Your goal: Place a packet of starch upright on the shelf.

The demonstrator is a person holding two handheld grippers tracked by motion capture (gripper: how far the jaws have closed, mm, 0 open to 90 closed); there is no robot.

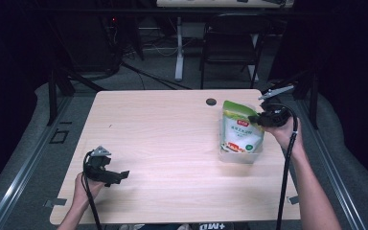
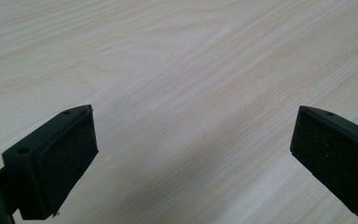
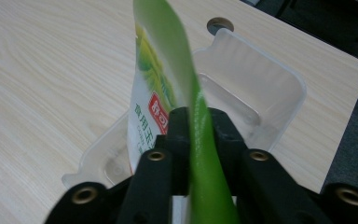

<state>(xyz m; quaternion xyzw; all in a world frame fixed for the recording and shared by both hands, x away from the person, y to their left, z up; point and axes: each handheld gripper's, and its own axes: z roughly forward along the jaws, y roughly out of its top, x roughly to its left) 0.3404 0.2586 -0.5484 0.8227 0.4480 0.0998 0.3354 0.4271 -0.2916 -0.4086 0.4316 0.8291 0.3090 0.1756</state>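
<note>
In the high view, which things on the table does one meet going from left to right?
left gripper → round dark grommet → green and white pouch, standing in the clear plastic bin → right gripper, shut on the pouch's edge

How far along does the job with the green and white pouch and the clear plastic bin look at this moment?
Done: the right gripper has clamped the edge of the green and white printed pouch. In hand: the pouch hangs over, perhaps partly inside, the clear plastic bin on the pale wooden table. Left, probably: settle the pouch and release it. The left gripper waits open above bare table.
</note>
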